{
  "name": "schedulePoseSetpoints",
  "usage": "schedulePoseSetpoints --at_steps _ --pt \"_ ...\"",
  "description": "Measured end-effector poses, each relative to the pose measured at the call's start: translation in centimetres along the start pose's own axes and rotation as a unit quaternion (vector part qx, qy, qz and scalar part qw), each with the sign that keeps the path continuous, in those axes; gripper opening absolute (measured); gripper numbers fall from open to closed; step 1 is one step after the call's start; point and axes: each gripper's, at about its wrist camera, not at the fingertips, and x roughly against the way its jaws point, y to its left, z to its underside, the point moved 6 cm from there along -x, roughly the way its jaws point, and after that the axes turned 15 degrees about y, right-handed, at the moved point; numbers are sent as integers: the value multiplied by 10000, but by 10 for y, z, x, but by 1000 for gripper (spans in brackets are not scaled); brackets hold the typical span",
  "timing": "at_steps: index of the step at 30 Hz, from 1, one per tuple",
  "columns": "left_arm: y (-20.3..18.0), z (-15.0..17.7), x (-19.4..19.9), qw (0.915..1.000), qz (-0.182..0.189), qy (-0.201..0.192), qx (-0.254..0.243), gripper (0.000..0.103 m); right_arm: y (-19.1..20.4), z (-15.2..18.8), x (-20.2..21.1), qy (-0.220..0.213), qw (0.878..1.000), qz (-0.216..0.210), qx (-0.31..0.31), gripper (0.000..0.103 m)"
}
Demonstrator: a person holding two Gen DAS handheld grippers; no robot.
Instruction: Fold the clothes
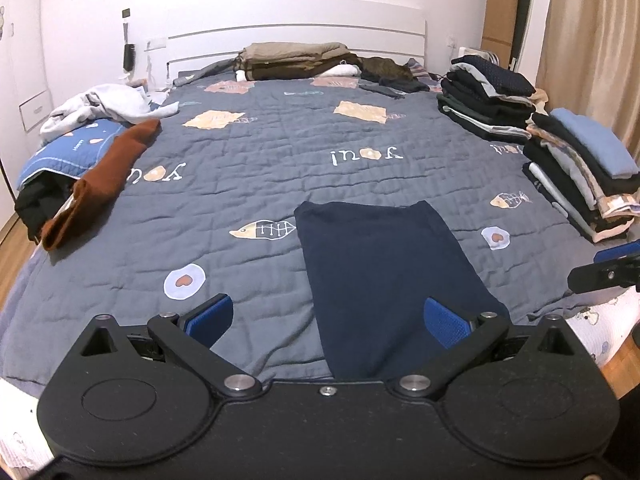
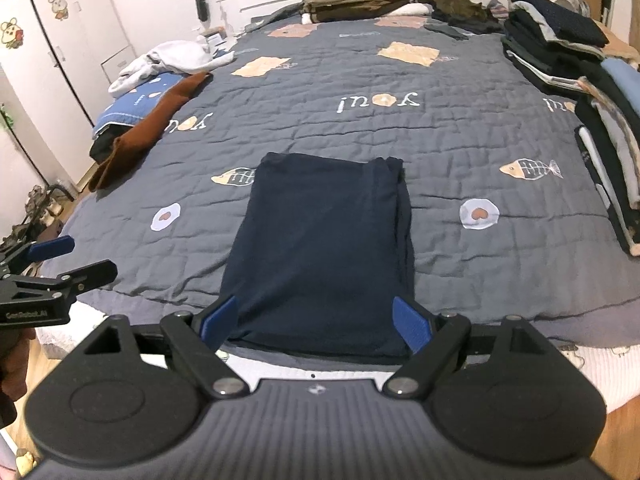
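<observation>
Lying folded on quilt [image 2: 360,120] — navy garment [image 2: 324,240]; both grippers agape

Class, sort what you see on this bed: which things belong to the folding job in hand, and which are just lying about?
In the job:
navy garment
left gripper, open
right gripper, open

Lying about:
brown garment
white heap
folded stacks
hairbrush

My left claw [image 1: 326,318] has a black matte body with two round housings, silver pivot screws and blue ribbed pads. My right claw [image 2: 316,320] looks similar, but its grey base is ridged with fine lines.
</observation>
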Motion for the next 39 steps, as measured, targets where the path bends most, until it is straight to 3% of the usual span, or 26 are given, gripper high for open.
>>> schedulePoseSetpoints --at_steps 13,23,30,39 --pt "-18 -16 10 9998 -116 -165 -72 102 5 -5 8 -31 9998 -174 83 84" --pt "-10 -24 -4 9995 -263 -167 24 103 0 -10 0 -39 9993 -356 95 84" --pt "-11 -28 -25 9997 -119 -16 -233 103 -20 -13 -13 24 9988 -478 -124 84" --pt "-7 -49 -81 9993 188 208 -243 103 -52 -27 -44 238 9977 -505 -384 84"
